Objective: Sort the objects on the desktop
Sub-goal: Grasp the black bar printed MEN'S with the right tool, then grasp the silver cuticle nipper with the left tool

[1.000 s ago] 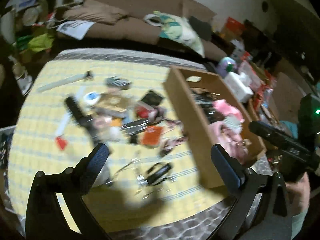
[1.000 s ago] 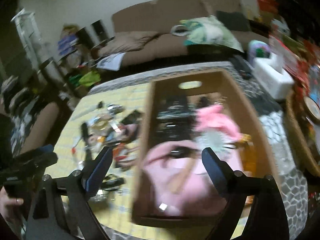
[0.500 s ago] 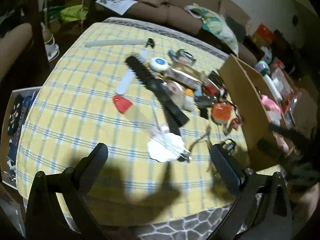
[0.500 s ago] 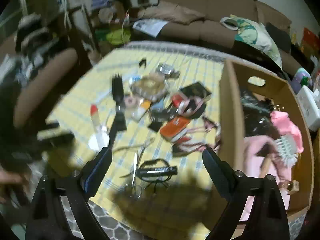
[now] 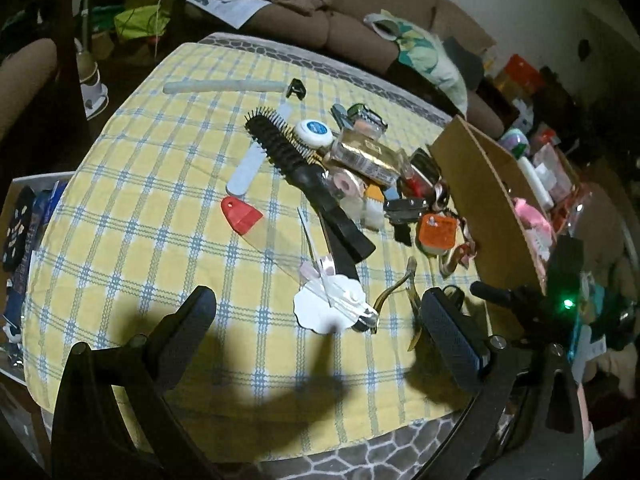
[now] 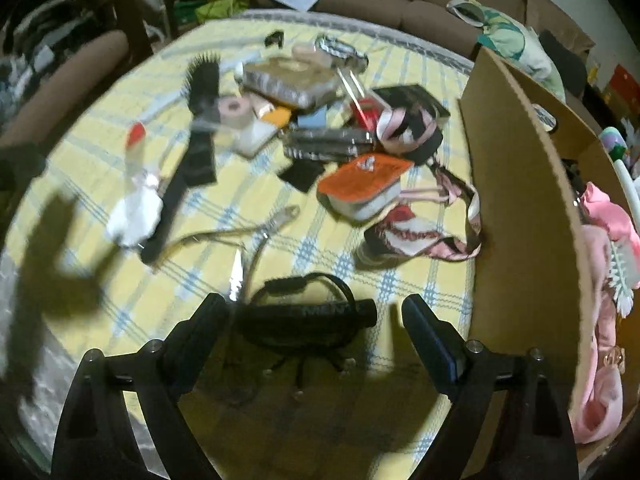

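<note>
A heap of small items lies on a yellow checked tablecloth (image 5: pixel 132 216): a black hairbrush (image 5: pixel 308 184), a red-capped clear tube (image 5: pixel 244 212), a gold box (image 5: pixel 368 158), an orange pouch (image 6: pixel 364 176) and metal clippers (image 5: pixel 404 288). A cardboard box (image 6: pixel 524 208) at the right holds pink things. My left gripper (image 5: pixel 320 332) is open and empty above the near cloth. My right gripper (image 6: pixel 312 332) is open, low over a black tube with a cord (image 6: pixel 308 314) that lies between its fingers.
A brown sofa (image 5: pixel 320 20) with a cushion runs behind the table. Clutter stands at the far left and far right. A long pale strip (image 5: pixel 224 86) and a black clip (image 5: pixel 296 88) lie on the far cloth. My right gripper shows in the left wrist view (image 5: pixel 532 300).
Both grippers have swung left from the box to the heap. The right one has come down close over the black tube. Both stay open.
</note>
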`<state>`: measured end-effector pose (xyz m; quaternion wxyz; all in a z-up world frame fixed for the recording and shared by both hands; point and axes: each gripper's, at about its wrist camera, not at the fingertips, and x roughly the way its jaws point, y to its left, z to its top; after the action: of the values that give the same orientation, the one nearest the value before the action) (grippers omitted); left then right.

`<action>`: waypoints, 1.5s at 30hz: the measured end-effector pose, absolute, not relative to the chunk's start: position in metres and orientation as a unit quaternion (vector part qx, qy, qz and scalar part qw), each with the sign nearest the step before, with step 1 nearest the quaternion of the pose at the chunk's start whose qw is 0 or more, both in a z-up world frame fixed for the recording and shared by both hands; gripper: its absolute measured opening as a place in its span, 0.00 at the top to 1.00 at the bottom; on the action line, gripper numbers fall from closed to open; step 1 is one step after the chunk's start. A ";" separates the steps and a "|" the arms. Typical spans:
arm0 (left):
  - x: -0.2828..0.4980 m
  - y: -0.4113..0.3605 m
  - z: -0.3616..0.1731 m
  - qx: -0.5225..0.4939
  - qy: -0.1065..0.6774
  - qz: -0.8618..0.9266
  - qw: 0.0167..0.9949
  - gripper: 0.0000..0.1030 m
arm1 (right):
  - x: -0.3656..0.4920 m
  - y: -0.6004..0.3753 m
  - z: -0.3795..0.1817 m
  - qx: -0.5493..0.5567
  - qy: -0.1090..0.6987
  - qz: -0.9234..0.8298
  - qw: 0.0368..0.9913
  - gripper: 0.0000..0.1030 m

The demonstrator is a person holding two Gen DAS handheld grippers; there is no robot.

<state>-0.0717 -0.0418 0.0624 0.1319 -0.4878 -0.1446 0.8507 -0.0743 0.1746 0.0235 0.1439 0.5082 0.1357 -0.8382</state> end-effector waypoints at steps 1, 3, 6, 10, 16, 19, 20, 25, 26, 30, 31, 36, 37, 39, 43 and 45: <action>-0.072 -0.042 0.062 -0.489 -0.143 0.850 0.132 0.00 | -0.075 0.177 0.022 0.509 0.125 -0.839 0.147 0.11; -0.072 -0.042 0.061 -0.491 -0.143 0.849 0.133 0.00 | -0.080 0.185 0.020 0.516 0.097 -0.838 0.148 0.11; -0.072 -0.041 0.061 -0.491 -0.143 0.849 0.135 0.00 | -0.086 0.193 0.016 0.524 0.067 -0.834 0.160 0.11; -0.073 -0.035 0.061 -0.491 -0.137 0.849 0.141 0.00 | -0.087 0.197 0.017 0.522 0.049 -0.835 0.170 0.27; -0.072 -0.019 0.063 -0.490 -0.116 0.849 0.162 0.00 | -0.083 0.201 0.034 0.517 0.034 -0.837 0.177 0.28; -0.068 -0.004 0.064 -0.486 -0.087 0.850 0.184 0.02 | -0.081 0.204 0.058 0.494 0.015 -0.849 0.189 0.28; -0.066 0.003 0.065 -0.484 -0.073 0.851 0.192 0.03 | -0.080 0.205 0.071 0.481 0.006 -0.855 0.195 0.28; -0.057 0.035 0.063 -0.479 -0.005 0.848 0.229 0.21 | -0.080 0.210 0.102 0.451 -0.025 -0.866 0.212 0.28; -0.054 0.043 0.062 -0.476 0.009 0.847 0.234 0.21 | -0.080 0.211 0.105 0.449 -0.030 -0.867 0.214 0.28; -0.048 0.066 0.062 -0.463 0.055 0.849 0.248 0.21 | -0.082 0.216 0.112 0.444 -0.051 -0.868 0.215 0.28; -0.048 0.071 0.061 -0.461 0.065 0.850 0.247 0.21 | -0.080 0.219 0.114 0.444 -0.054 -0.868 0.216 0.28; -0.055 0.083 0.049 -0.469 0.072 0.846 0.243 0.21 | -0.076 0.228 0.122 0.441 -0.065 -0.868 0.220 0.28; -0.057 0.084 0.046 -0.472 0.073 0.844 0.243 0.24 | -0.076 0.229 0.122 0.441 -0.068 -0.867 0.220 0.28; -0.060 0.090 0.039 -0.480 0.080 0.839 0.244 0.28 | -0.076 0.232 0.122 0.442 -0.071 -0.867 0.220 0.28; -0.064 0.097 0.024 -0.487 0.100 0.833 0.241 0.28 | -0.076 0.235 0.121 0.445 -0.080 -0.864 0.222 0.28; -0.068 0.101 0.013 -0.492 0.123 0.828 0.238 0.28 | -0.076 0.236 0.120 0.446 -0.080 -0.863 0.223 0.28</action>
<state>-0.0678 0.1014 0.0131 0.2379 -0.4922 0.1232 0.8282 -0.0761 0.2356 0.1201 0.2230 0.4460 -0.0802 -0.8631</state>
